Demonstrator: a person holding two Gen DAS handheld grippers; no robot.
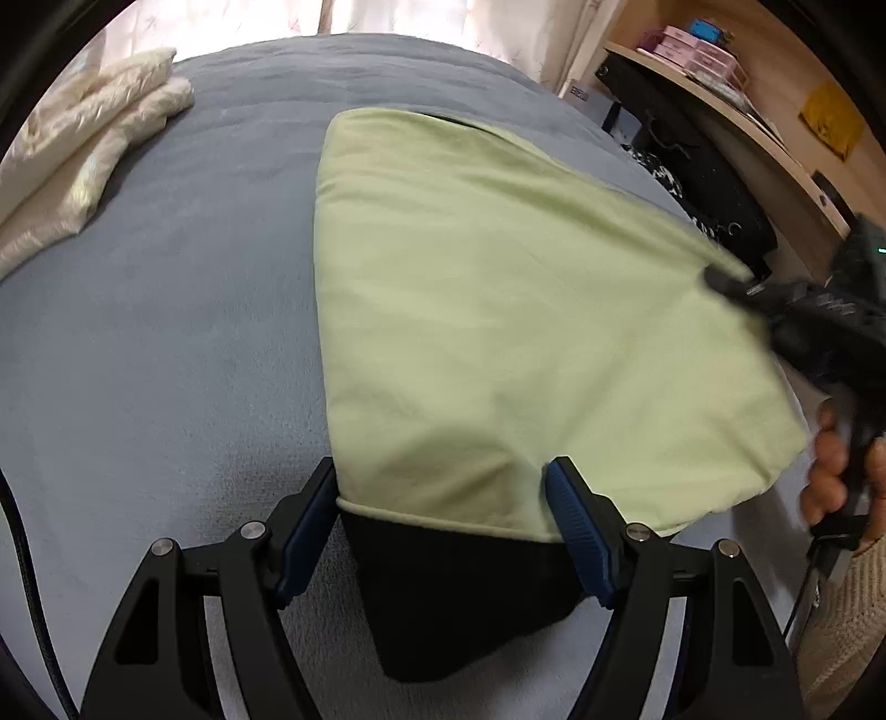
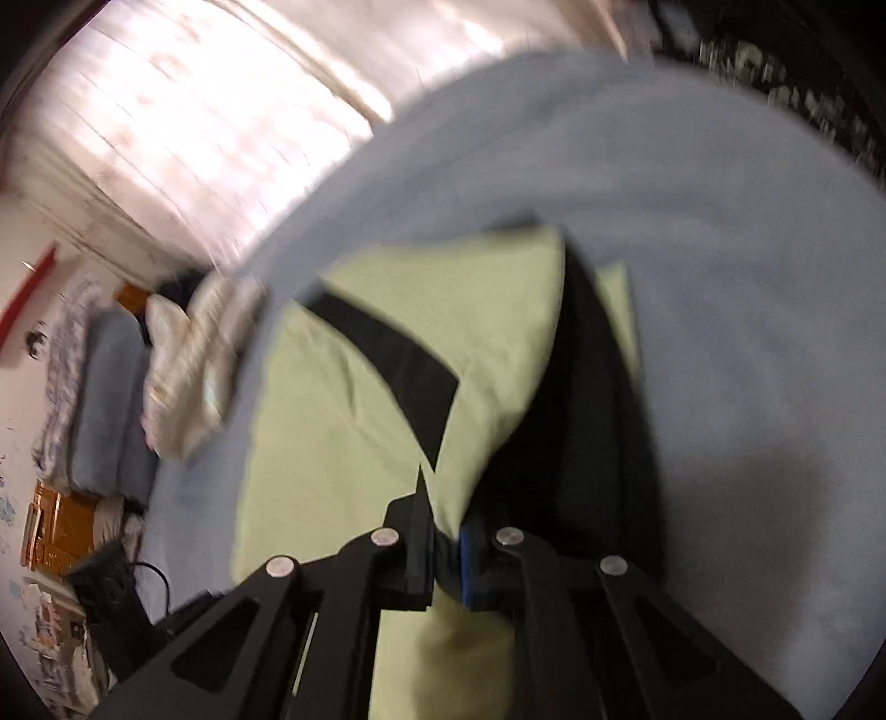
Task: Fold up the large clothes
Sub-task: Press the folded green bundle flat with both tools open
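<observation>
- Midway across a grey-blue bedspread (image 1: 166,332), a pale green cotton garment with black panels (image 1: 498,310) lies partly lifted, one flap raised over the rest.
- Left gripper (image 1: 443,509) stands wide, its blue-padded fingers (image 1: 576,526) either side of the garment's near hem, apparently gripping nothing.
- Right gripper (image 2: 446,548) is pinched nearly closed on a corner of the green cloth, drawing that flap up; the right wrist view is blurred, so the exact bite is hard to judge.
- Cloth looks light, soft and limp: it drapes and creases freely and would likely sag between any two held points, so corners and hems seem the surest places to take hold.
- Smooth weave may slide over itself; a fold probably needs laying down flat rather than dropping.
- Bedspread appears plush and yielding, with some grip on the fabric, and offers wide room to the left.
- Cream quilted bedding (image 1: 83,144), folded, rests well apart at the far left of the bed.
- Beyond the bed: a pale curtain (image 1: 432,22), and a curved wooden shelf (image 1: 736,119) carrying pink boxes (image 1: 695,44).
</observation>
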